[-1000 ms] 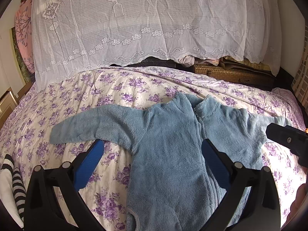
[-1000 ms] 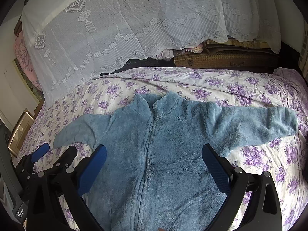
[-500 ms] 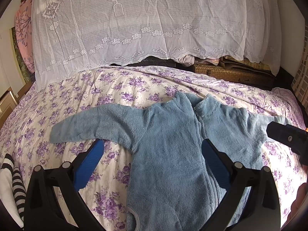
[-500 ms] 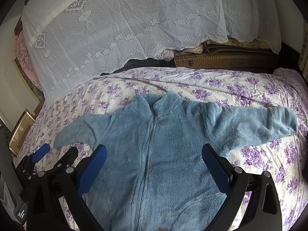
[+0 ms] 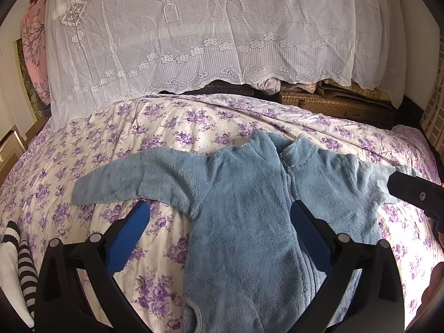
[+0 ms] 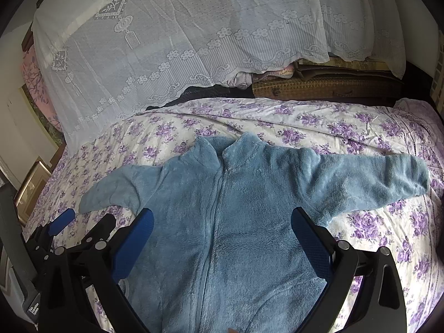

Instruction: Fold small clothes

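Observation:
A small blue fleece zip-up suit lies flat, front up, on the purple-flowered bedspread, both sleeves spread out sideways. My left gripper hovers open over the suit's left armpit and chest, nothing between its blue pads. My right gripper hangs open above the chest and zip, also holding nothing. The left sleeve end and right sleeve cuff lie free. In the right wrist view the left gripper shows at the lower left; in the left wrist view the right gripper's black tip covers the right cuff.
A black-and-white striped garment lies at the bed's left front edge. A white lace cloth drapes a tall pile behind the bed. A woven brown case and folded fabrics sit at the back right. Framed pictures lean at the left.
Nearly nothing differs. The right gripper's tip has crept slightly leftward in the left wrist view; the suit lies as before.

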A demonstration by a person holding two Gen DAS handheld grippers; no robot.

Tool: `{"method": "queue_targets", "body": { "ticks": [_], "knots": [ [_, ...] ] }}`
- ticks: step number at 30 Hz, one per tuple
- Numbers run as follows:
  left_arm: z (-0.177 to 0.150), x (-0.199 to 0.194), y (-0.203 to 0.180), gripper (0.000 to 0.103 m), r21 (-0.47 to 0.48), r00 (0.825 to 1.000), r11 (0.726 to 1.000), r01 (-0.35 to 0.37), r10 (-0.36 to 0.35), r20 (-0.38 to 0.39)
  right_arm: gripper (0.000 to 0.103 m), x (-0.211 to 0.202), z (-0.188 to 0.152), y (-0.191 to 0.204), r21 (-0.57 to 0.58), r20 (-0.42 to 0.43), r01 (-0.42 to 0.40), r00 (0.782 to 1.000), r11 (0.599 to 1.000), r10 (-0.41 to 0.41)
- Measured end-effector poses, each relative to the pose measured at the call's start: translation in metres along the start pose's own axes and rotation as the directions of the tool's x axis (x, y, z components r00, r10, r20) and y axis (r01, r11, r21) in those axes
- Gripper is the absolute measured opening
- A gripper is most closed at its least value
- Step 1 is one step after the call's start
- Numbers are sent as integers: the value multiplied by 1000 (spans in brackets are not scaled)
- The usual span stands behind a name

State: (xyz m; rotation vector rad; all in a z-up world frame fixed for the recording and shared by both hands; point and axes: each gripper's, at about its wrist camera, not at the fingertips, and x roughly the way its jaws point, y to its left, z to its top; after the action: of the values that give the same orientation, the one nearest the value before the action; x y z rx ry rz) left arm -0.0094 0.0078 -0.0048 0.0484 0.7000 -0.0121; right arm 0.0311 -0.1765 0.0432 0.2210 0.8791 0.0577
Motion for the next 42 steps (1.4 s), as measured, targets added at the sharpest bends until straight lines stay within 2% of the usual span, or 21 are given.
{"method": "queue_targets", "body": {
  "ticks": [19, 25, 29, 32, 36, 39, 42],
  "knots": [
    [-4, 0, 0, 99, 2, 1000, 1000, -2, 2, -3, 100, 0, -1, -1, 2, 5, -4, 1000, 1000, 4],
    [-10, 8, 1, 99, 2, 1000, 1000, -10, 10, -25, 100, -1, 3, -2, 50, 33, -59, 998, 997, 58],
    [-10, 17, 2, 99, -1, 999, 1000, -17, 17, -47, 100, 1, 4, -25, 118, 79, -104, 992, 988, 95],
    [-8, 24, 3, 99, -7, 998, 1000, -18, 18, -65, 100, 10, 5, -42, 165, 77, -135, 989, 977, 123],
    [-8, 30, 3, 99, -10, 997, 1000, -14, 14, -76, 100, 18, 3, -54, 182, 91, -181, 982, 967, 167],
    [-9, 40, 4, 99, -14, 996, 1000, -26, 24, -91, 100, 24, 0, -66, 184, 115, -174, 981, 967, 155],
    [-11, 60, 12, 99, -39, 991, 998, -41, 36, -129, 100, 32, -5, -96, 213, 143, -226, 970, 951, 198]
  ]
}}
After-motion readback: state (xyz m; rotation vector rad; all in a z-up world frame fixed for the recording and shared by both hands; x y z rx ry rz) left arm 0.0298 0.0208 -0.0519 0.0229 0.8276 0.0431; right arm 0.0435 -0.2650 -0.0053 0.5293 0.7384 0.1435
